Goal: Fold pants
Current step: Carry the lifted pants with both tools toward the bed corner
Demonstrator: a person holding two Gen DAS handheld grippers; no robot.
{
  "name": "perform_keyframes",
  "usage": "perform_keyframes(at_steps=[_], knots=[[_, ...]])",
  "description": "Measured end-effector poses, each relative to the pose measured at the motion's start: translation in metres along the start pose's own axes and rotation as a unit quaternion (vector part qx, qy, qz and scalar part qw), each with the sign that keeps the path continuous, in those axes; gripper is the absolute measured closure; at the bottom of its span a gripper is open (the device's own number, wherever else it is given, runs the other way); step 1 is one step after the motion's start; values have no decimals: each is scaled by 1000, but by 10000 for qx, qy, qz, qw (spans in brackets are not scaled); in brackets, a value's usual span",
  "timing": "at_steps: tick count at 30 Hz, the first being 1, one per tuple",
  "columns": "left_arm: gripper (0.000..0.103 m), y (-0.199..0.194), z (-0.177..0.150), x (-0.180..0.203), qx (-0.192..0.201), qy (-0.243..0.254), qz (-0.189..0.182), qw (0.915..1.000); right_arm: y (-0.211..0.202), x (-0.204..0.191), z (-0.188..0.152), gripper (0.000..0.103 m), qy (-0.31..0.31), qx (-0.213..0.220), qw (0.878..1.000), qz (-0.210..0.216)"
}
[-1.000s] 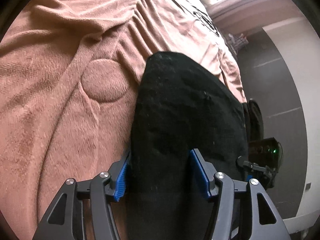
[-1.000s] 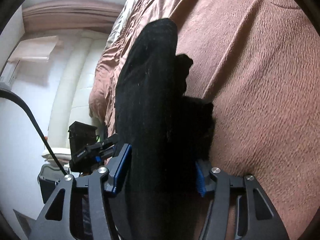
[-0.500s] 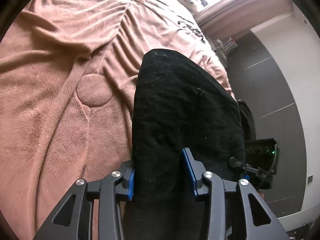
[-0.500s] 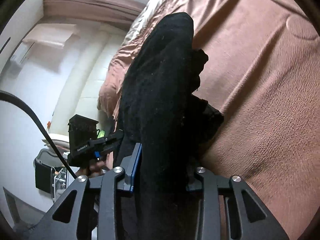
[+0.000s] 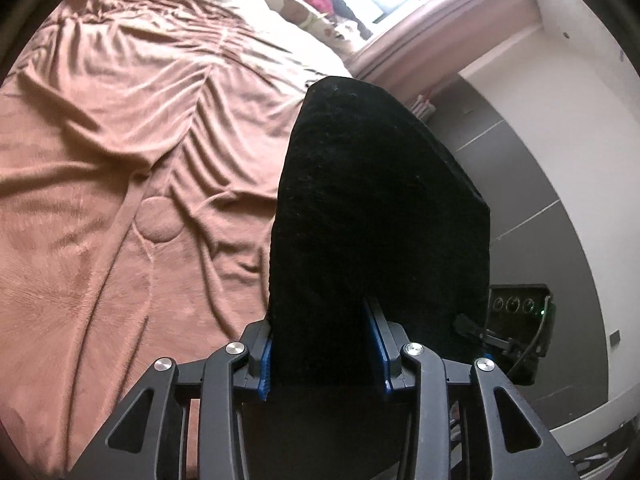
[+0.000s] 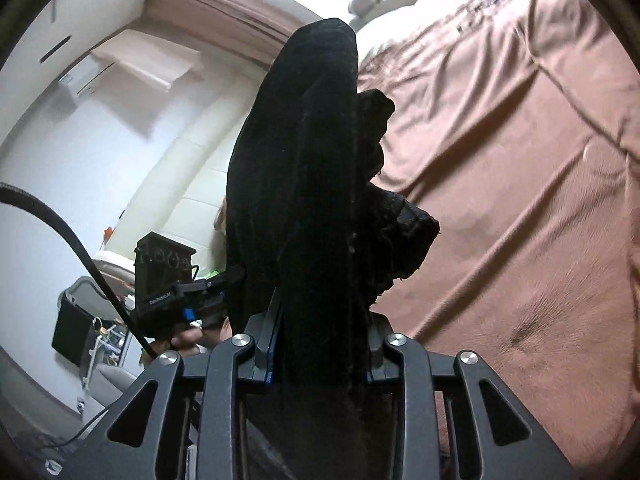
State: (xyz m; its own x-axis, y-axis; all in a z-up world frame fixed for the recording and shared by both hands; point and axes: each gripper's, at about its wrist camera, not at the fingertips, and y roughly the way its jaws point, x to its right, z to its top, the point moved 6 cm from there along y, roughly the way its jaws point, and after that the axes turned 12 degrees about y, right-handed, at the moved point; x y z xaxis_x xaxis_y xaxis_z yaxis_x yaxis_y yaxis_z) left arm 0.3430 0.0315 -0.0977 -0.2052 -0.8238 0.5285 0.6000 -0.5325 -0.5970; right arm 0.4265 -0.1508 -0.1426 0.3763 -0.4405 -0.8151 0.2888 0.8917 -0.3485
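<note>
The black pants (image 5: 376,216) hang between both grippers, lifted above the brown bed cover. My left gripper (image 5: 324,344) is shut on one edge of the cloth, which stands up as a broad flap in front of it. My right gripper (image 6: 320,344) is shut on a thick bunch of the same pants (image 6: 304,184), with a crumpled fold sticking out to the right. In the right wrist view the left gripper (image 6: 176,292) shows at the lower left, held by a hand.
The brown plush bed cover (image 5: 120,160) spreads wide to the left, wrinkled, with a round stitched patch (image 5: 160,220). It fills the right half of the right wrist view (image 6: 520,160). A padded headboard (image 6: 192,176), white walls and a window ledge with clutter (image 5: 316,0) lie beyond.
Both grippers have closed tighter on the pants and risen, lifting the cloth off the bed. The views have tilted up to show more of the room and window.
</note>
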Motion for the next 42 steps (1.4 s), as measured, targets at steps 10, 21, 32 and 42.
perform_keyframes(at_steps=[10, 21, 32, 42], knots=[[63, -26, 5, 64, 282, 461, -152, 9984, -55, -34, -17, 76, -475, 428, 9979, -94], [63, -54, 4, 134, 607, 914, -222, 9937, -99, -54, -52, 76, -810, 877, 9928, -89], [63, -59, -4, 212, 772, 1332, -378, 9874, -162, -59, -81, 76, -960, 1334, 9863, -136], [63, -39, -8, 269, 765, 1582, -566, 9828, -212, -48, -89, 76, -959, 1619, 9819, -207]])
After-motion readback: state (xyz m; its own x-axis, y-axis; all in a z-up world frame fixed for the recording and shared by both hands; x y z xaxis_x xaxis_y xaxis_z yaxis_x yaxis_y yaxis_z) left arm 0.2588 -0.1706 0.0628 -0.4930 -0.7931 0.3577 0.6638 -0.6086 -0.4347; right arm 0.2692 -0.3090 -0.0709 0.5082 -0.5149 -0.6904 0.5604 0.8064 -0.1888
